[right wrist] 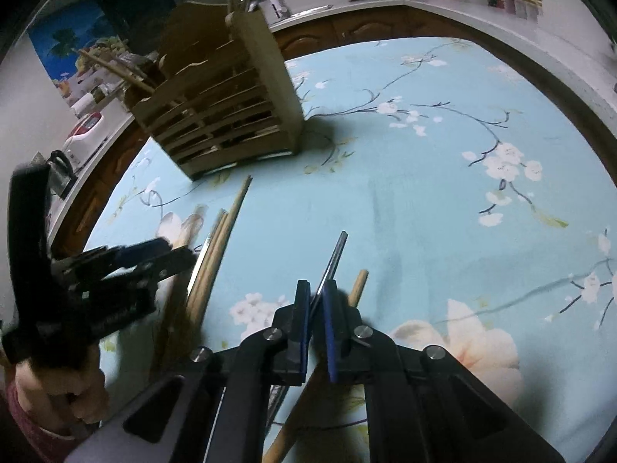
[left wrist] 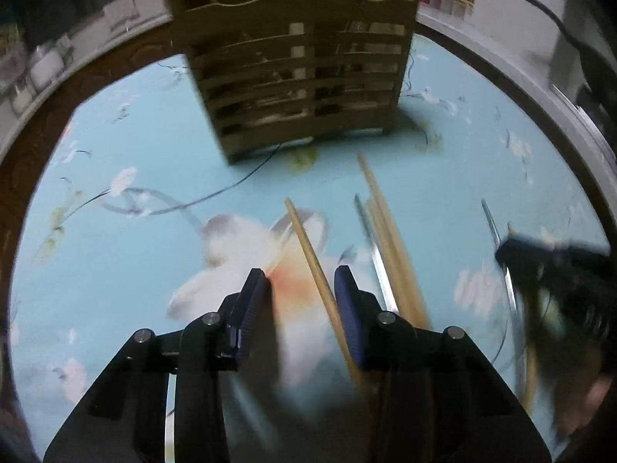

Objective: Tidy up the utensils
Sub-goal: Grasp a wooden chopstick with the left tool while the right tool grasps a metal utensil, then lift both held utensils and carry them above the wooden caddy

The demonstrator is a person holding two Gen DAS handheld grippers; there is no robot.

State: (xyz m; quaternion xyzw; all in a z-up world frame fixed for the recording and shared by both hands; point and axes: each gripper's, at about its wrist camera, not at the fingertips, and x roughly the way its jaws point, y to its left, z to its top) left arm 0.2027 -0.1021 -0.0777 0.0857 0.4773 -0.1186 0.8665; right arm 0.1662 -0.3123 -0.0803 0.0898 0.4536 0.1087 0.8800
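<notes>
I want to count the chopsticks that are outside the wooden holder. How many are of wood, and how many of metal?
Wooden chopstick: at least 4 (blur hides whether the bundle holds more)
Metal chopstick: 2
Total: at least 6

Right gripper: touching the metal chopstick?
Touching. Right wrist view: right gripper pads are closed on the metal chopstick, no gap visible.

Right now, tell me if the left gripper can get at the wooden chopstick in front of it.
Probably yes. The left gripper already has the wooden chopstick between its open jaws, lying against the right finger, with only cloth beneath and nothing blocking.
</notes>
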